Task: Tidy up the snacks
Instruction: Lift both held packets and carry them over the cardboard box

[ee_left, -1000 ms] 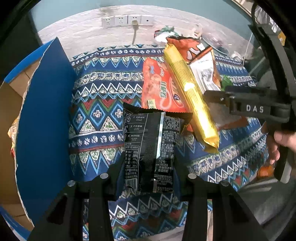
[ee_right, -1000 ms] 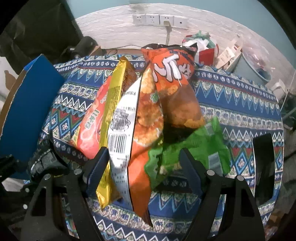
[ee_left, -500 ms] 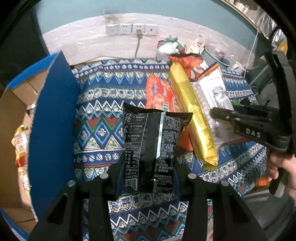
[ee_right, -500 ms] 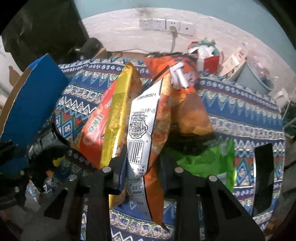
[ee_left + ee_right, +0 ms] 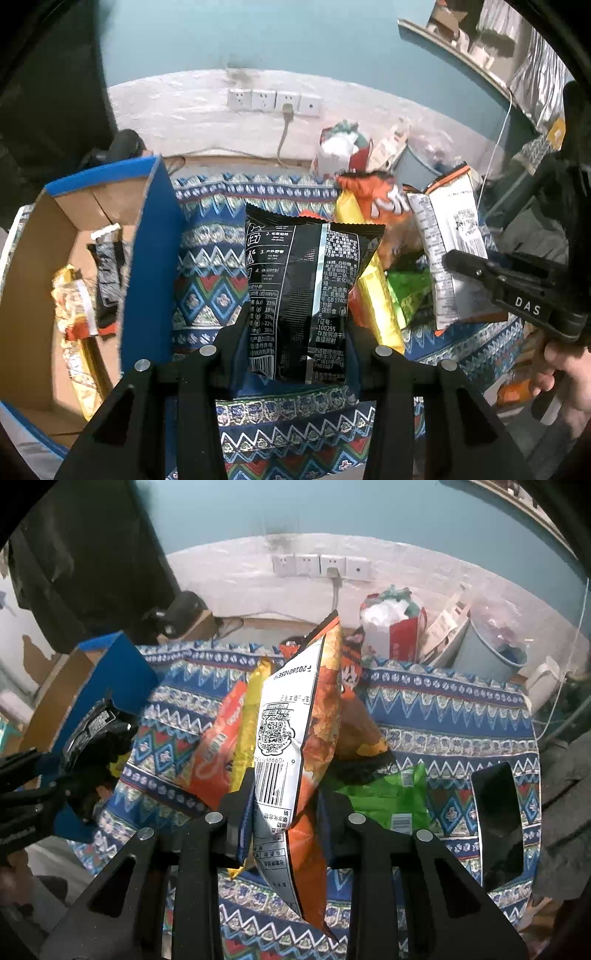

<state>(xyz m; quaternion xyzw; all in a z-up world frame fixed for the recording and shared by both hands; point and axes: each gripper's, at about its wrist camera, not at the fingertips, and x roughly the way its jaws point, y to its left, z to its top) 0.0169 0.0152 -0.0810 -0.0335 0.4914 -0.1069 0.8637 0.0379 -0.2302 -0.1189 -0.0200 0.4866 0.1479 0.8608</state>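
While both hand-held tools were raised above the patterned blue tablecloth (image 5: 214,258), the left gripper (image 5: 295,354) was clamped on the lower end of a black foil snack packet printed with white text (image 5: 303,288), held upright at the centre of the left wrist view. The right gripper (image 5: 284,812) was closed on an orange chip bag with a white barcode panel (image 5: 291,734), which hung tilted between its fingers. Behind that bag, from 10 to 3 o'clock in the right wrist view, a long yellow wrapper (image 5: 248,716), a red-orange pouch (image 5: 218,753) and a green packet (image 5: 388,794) lay together on the cloth. At 9 o'clock in the left wrist view stood an open blue-sided cardboard box (image 5: 151,258) with several packets inside. A row of white wall sockets (image 5: 273,101) sat farthest back.
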